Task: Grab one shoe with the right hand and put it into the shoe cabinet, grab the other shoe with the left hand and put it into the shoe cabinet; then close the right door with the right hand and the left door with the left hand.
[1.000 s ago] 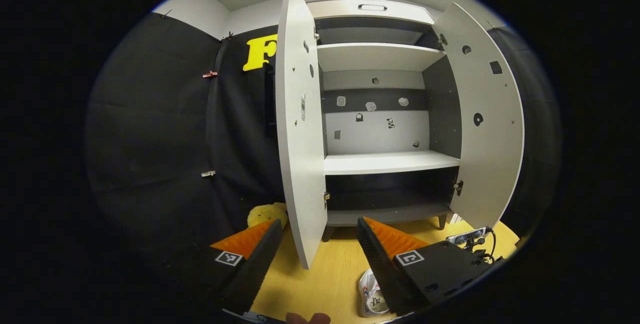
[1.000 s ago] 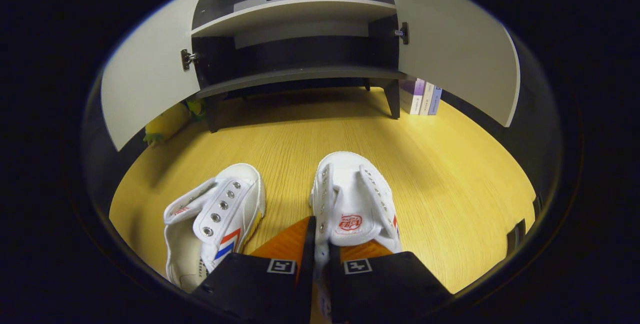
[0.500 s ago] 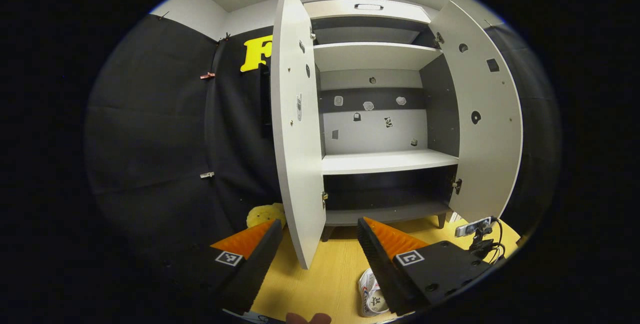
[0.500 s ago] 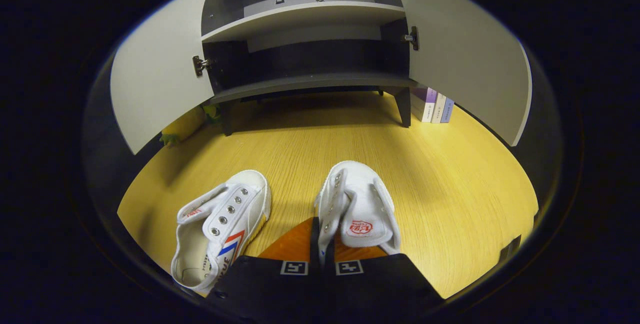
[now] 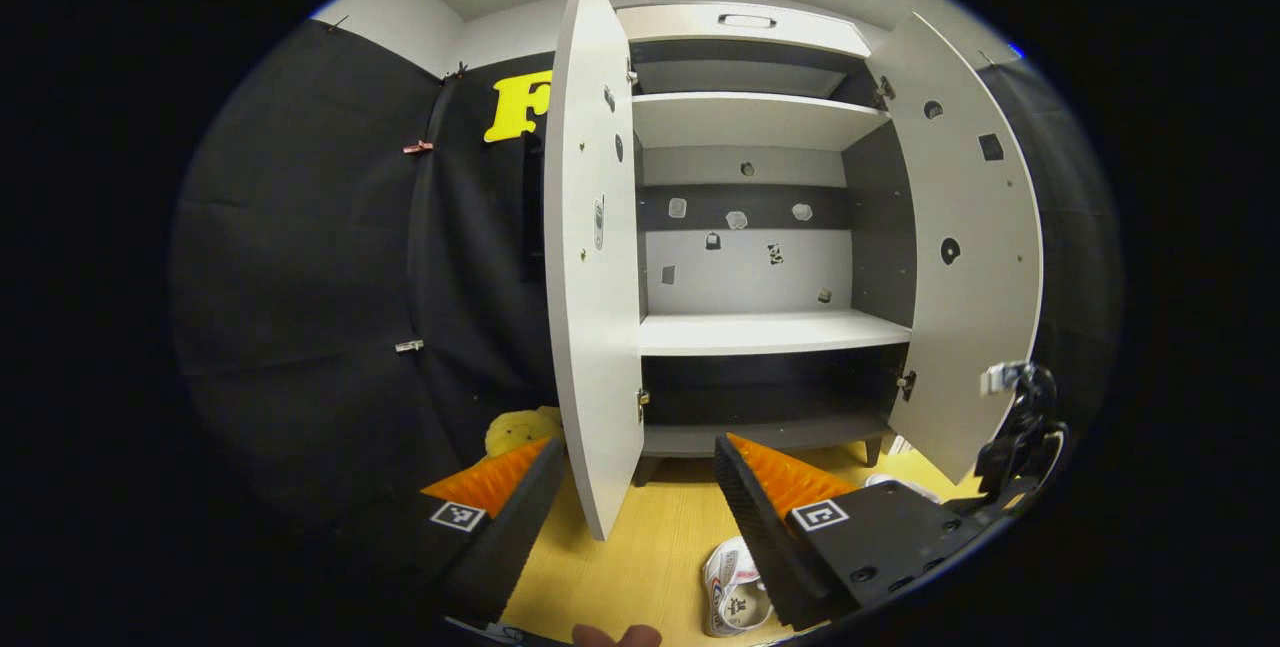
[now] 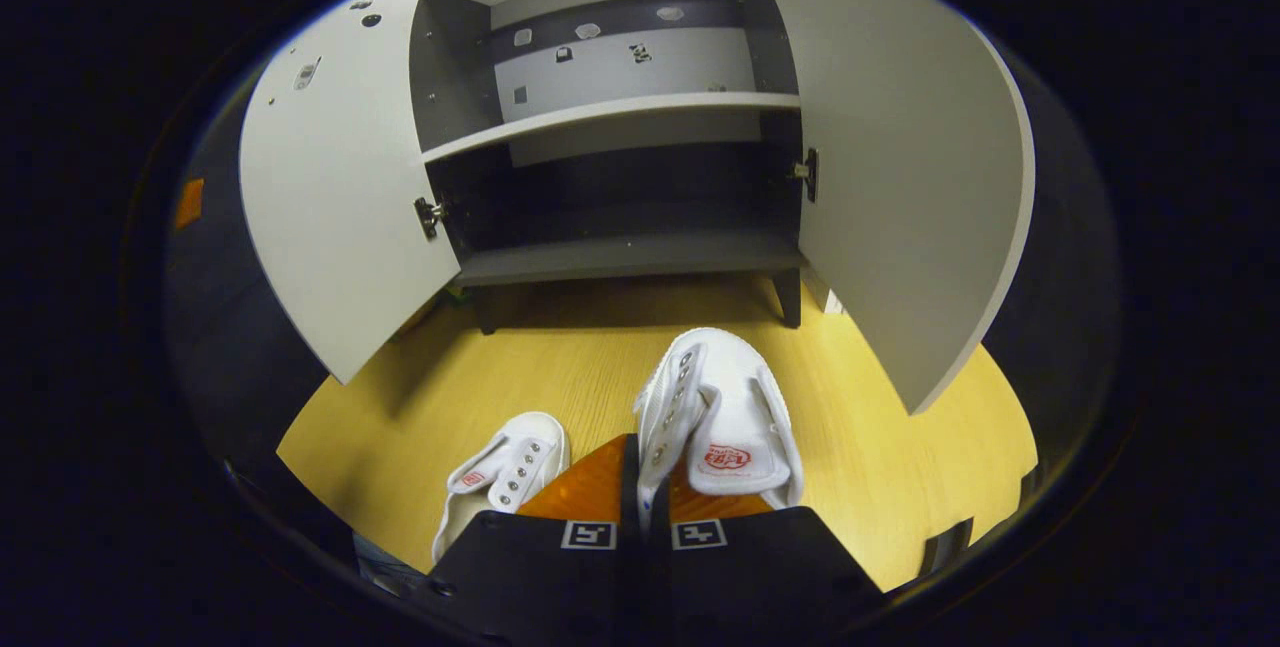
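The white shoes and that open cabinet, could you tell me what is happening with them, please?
A person is working with a gripper in each hand. The right gripper is shut on the side wall of one white canvas shoe, holding it in front of the grey shoe cabinet, whose two doors stand open. The other white canvas shoe lies on the yellow wooden floor. The left gripper is open, holding nothing, facing the cabinet.
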Demonstrator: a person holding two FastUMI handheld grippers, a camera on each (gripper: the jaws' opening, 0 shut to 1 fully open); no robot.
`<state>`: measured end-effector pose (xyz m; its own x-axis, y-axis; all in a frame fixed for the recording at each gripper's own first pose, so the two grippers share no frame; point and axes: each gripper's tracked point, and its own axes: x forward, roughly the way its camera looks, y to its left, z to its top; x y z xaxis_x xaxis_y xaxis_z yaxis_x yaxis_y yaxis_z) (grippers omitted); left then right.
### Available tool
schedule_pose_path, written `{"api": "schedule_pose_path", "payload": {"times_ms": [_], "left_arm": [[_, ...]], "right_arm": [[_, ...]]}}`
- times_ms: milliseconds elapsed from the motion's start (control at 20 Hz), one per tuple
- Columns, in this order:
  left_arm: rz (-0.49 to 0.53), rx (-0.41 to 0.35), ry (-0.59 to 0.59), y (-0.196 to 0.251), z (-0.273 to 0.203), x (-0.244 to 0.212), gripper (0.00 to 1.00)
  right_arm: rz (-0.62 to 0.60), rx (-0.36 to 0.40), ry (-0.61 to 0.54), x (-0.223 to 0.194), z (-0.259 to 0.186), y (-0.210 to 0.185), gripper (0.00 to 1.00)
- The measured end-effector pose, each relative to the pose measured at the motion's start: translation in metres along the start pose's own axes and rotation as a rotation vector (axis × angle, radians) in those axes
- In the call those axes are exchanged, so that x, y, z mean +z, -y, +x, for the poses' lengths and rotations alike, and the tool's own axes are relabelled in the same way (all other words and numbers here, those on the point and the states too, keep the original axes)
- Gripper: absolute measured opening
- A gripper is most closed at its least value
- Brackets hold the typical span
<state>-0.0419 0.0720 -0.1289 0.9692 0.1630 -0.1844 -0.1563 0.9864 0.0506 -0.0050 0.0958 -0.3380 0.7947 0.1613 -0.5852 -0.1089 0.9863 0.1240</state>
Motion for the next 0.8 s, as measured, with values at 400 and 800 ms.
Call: {"api": "schedule_pose_path", "payload": {"times_ms": [400, 800], "left_arm": [[-0.012, -0.032, 0.019, 0.01, 0.004, 0.01, 0.95], [-0.036, -0.082, 0.026, 0.024, 0.01, 0.011, 0.95]], "right_arm": [[-0.055, 0.028, 0.09, 0.109, -0.049, -0.022, 0.05], [-0.054, 0.046, 0.147, 0.227, -0.017, -0.029, 0.05]]}}
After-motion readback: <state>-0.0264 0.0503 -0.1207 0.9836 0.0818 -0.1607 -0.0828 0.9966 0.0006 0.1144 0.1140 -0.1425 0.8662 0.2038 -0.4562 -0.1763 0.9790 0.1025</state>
